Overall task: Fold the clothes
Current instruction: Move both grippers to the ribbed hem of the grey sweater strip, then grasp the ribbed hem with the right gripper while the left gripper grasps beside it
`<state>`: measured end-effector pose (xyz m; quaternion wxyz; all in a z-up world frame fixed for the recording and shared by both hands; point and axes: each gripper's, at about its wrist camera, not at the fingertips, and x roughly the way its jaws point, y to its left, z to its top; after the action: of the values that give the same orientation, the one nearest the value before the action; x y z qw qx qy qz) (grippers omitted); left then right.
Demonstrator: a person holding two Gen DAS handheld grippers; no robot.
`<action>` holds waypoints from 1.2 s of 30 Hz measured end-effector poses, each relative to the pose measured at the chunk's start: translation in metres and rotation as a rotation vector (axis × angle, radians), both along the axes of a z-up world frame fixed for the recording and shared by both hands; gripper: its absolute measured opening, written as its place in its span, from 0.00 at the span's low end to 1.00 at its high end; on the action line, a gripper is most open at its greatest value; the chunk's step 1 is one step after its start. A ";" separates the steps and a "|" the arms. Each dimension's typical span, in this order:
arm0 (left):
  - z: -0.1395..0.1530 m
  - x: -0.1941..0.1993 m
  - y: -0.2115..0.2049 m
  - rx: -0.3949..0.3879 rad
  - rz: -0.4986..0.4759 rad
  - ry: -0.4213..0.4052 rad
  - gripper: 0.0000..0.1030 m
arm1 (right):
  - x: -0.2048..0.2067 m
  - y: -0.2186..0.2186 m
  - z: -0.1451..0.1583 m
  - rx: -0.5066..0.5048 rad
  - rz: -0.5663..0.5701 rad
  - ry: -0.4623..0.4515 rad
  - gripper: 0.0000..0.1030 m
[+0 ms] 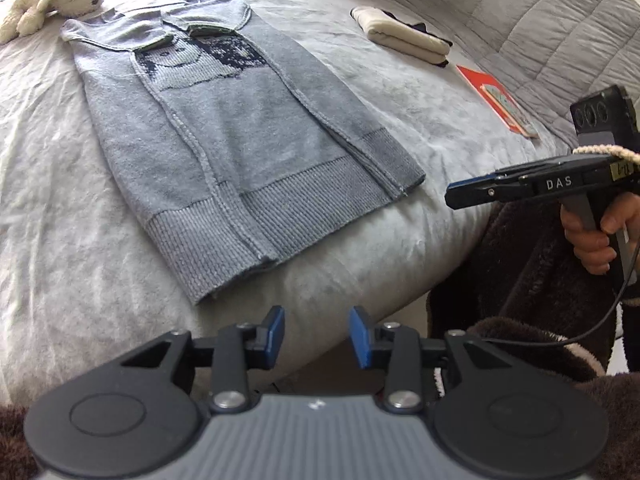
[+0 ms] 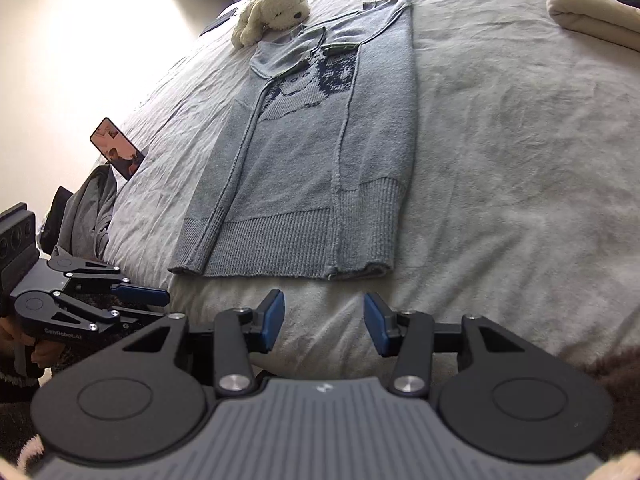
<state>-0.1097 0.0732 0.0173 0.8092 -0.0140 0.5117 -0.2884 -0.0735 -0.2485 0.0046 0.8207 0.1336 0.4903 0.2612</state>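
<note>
Nearest, left gripper and right gripper, both with blue pads spread apart and nothing between them, hovering off the near edge of the bed. Just beyond, grey sweater lying flat on the bed, sleeves already folded in over the body, ribbed hem toward the grippers and collar away. Probably next: pinching the hem at both corners and carrying it up toward the collar. Risks from here: pads catching only the top layer of knit (thick, stretchy stuff), leaving the folded-in sleeves to slide out; a pinch set too deep gathering the bedsheet along with the hem; uneven lift between the two sides skewing the fold. Further off, to the right, folded cream garment and a red card, well apart from the sweater. Farthest, plush toy just beside the collar, close enough to be nudged by a long fold.
</note>
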 end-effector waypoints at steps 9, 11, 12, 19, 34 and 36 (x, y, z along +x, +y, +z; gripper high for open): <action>-0.004 0.032 0.059 -0.150 0.214 0.087 0.45 | 0.017 -0.035 -0.006 0.111 -0.091 0.086 0.48; -0.013 0.041 0.070 -0.196 0.249 0.135 0.52 | 0.024 -0.039 -0.007 0.132 -0.095 0.117 0.48; -0.018 0.045 0.074 -0.213 0.260 0.158 0.53 | 0.027 -0.040 -0.008 0.139 -0.095 0.131 0.48; -0.051 0.066 0.087 -0.284 0.311 0.284 0.54 | 0.055 -0.041 -0.018 0.153 -0.084 0.209 0.48; -0.071 0.072 0.081 -0.425 0.279 0.266 0.58 | 0.076 -0.040 -0.057 0.298 -0.107 0.339 0.48; -0.071 0.071 0.079 -0.433 0.264 0.253 0.58 | 0.075 -0.040 -0.056 0.296 -0.106 0.332 0.48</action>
<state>-0.0390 0.1522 -0.0541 0.7476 -0.2890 0.5289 -0.2791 0.0016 -0.2885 -0.0509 0.7128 0.3194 0.5671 0.2613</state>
